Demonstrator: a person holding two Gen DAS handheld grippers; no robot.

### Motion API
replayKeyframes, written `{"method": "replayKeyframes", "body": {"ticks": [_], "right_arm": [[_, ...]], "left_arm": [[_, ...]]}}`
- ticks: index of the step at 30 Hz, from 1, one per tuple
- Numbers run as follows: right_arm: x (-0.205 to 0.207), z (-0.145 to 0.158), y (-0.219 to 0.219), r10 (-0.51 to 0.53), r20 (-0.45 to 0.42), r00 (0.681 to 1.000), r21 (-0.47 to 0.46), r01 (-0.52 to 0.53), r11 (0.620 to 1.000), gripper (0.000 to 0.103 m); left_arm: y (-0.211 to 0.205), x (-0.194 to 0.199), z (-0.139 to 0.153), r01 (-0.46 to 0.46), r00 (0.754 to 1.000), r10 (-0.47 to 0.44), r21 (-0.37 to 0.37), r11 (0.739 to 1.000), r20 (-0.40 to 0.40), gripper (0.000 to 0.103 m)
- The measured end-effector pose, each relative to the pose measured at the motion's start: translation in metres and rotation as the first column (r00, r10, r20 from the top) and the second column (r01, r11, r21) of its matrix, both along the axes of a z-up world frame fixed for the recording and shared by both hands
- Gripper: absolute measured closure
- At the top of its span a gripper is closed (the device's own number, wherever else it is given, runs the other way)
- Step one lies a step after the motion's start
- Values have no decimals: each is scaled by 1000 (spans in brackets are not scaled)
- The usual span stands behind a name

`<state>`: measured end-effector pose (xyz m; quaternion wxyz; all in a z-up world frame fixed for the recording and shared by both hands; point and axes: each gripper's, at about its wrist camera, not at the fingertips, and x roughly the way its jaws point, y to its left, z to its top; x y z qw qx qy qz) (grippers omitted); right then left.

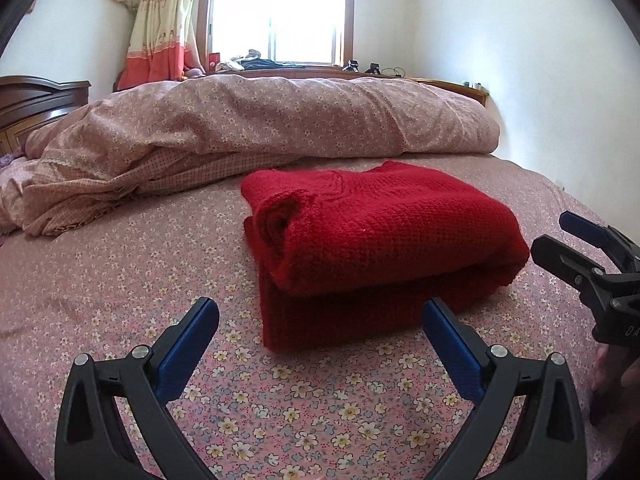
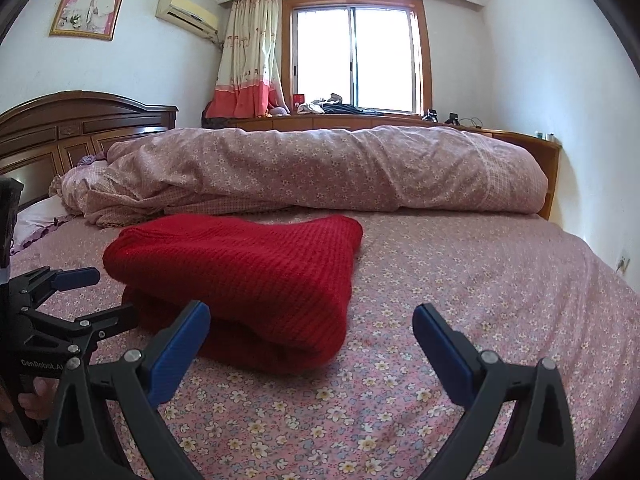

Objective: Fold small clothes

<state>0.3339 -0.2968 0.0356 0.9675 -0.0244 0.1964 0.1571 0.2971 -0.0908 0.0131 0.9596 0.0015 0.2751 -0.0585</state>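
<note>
Left wrist view: folded red sweater (image 1: 372,236) on floral bedsheet (image 1: 120,280), both grippers apart.

folded sweater (image 1: 376,240) lies mid-bed (image 1: 120,280) — rolled quilt (image 1: 260,120) behind it along the far edge — headboard (image 2: 72,128) at the left end.

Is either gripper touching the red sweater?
Apart. In the left wrist view the left gripper stands open, short of the sweater. In the right wrist view flowered sheet shows between the open right gripper and it.

Floral bed (image 1: 120,280); folded red sweater (image 1: 380,232); rolled quilt (image 1: 280,120) behind.
</note>
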Motion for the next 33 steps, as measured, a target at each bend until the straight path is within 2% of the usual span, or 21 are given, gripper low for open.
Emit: {"method": "replayKeyframes", "body": {"ticks": [8, 33], "right_arm": [[0, -1, 1, -1, -7, 1000, 2, 1, 1000, 0], [2, -3, 4, 1, -18, 1000, -7, -2, 1000, 0]], "left_arm": [[4, 5, 0, -2, 1000, 2, -24, 1000, -18, 5], [5, 8, -3, 1, 1000, -1, -18, 1000, -26, 5]]}}
